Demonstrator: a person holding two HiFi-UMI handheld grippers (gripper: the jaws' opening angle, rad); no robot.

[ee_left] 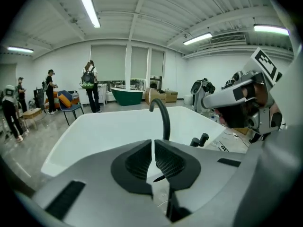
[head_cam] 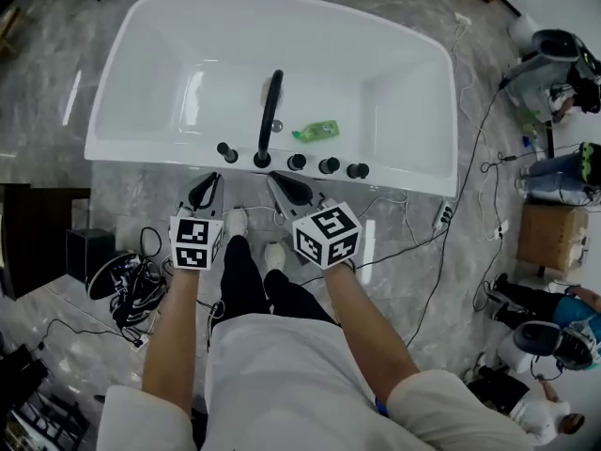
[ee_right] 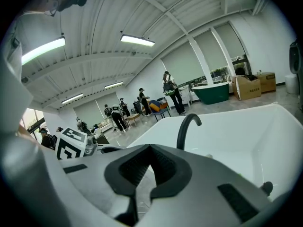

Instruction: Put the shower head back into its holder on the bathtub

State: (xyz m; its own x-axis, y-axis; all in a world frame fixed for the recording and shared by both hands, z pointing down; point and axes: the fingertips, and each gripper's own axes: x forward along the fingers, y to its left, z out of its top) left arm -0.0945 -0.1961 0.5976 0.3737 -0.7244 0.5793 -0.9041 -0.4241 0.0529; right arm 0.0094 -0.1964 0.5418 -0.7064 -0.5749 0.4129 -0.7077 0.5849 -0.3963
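**Both grippers held short of the tub rim, nothing in either**

The black faucet [head_cam: 270,116] rises from the near rim of the white bathtub [head_cam: 141,153] and arches over the basin. To its right along the rim stand three black knobs [head_cam: 329,165]. To its left stands one more black upright fitting [head_cam: 227,151]; it may be the shower head seated in its holder, but the head view shows it too small to say for certain. A green object [head_cam: 316,131] lies inside the tub just right of the faucet.

The left gripper [head_cam: 206,194] is on the near side of the rim, below and left of the faucet's base, and points towards the tub. Its fingers [ee_left: 137,164] are drawn almost together with only a thin slit between them, and nothing is in it. The right gripper [head_cam: 289,190] is just below and right of the faucet's base, near the left one but apart from it. Its fingers [ee_right: 165,167] are closed on each other and are also empty. Neither gripper touches the tub.

A tangle of black cables [head_cam: 131,280] lies on the floor well to the left of the faucet, on the person's side. In the gripper views several people stand far beyond the faucet, across the room.
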